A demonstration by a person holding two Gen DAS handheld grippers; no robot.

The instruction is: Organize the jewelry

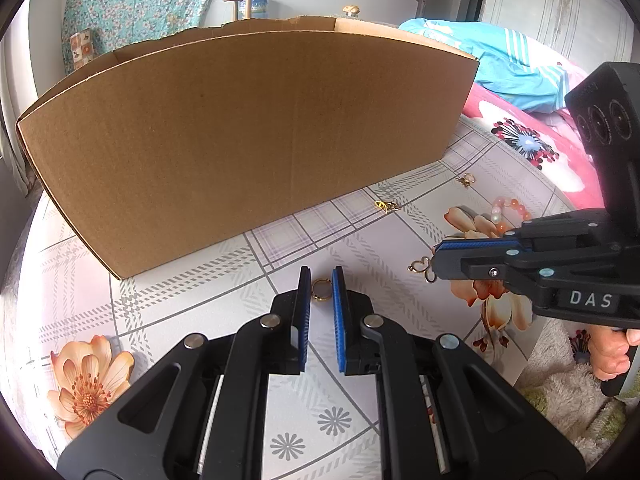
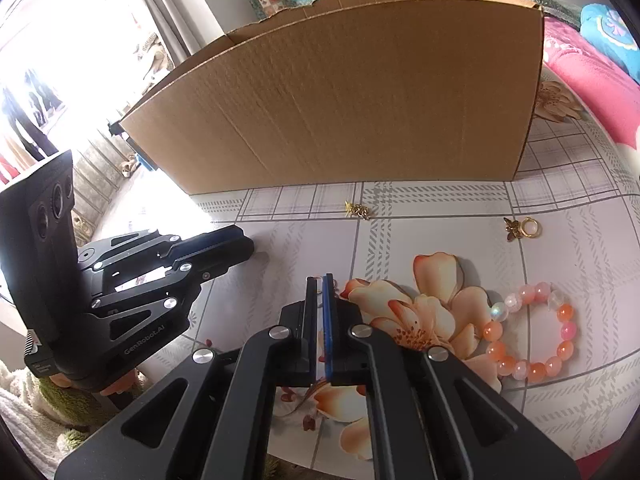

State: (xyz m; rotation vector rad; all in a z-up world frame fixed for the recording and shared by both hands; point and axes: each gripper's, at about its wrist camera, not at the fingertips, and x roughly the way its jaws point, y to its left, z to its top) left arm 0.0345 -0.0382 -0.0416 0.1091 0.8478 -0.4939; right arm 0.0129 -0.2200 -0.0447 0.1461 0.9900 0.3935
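Open cardboard box [image 1: 248, 136] on table, inside hidden, gold ring [image 1: 321, 290] outside

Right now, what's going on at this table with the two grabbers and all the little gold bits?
A person is sorting jewelry on a flowered tablecloth with a handheld gripper in each hand. The left gripper holds a gold ring between its pads. The right gripper is closed on a heart-shaped gold earring. A bead bracelet, a small gold charm and another ring with a charm lie loose in front of a cardboard box.
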